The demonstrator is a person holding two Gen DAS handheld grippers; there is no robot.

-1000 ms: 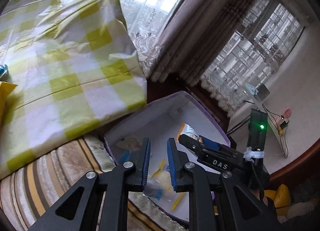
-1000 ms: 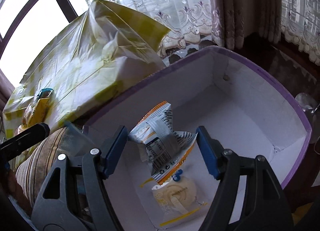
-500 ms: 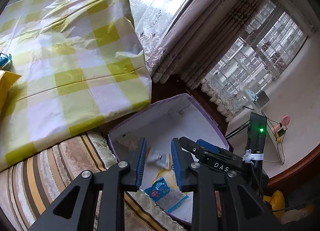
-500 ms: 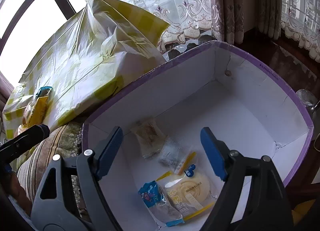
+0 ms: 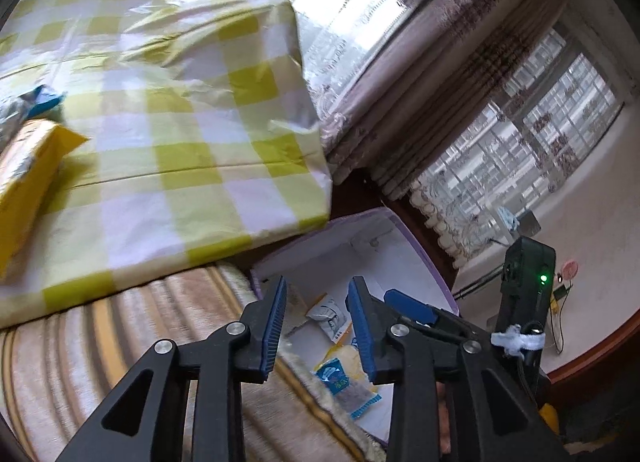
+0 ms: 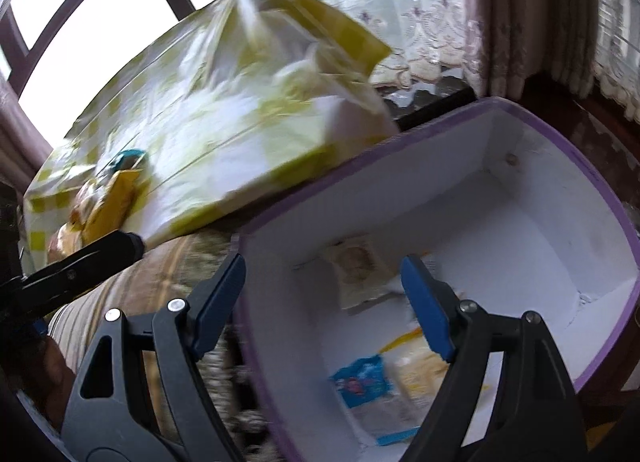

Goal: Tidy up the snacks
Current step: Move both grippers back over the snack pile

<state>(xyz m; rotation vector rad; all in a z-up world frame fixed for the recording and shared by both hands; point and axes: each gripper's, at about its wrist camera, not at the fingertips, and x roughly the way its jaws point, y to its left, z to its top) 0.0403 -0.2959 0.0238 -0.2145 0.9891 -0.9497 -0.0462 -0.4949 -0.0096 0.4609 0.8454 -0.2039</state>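
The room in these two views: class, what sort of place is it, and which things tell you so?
Probably a room in a home: lace curtains over big windows, a checked cloth on a raised surface, and a striped blanket beside a purple-rimmed snack box.

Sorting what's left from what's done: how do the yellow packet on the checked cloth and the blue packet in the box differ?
The yellow packet lies outside on the checked cloth; the blue packet lies inside the purple-rimmed box. Yellow looks larger and opaque; blue is partly clear. Both lie loose, ungripped.
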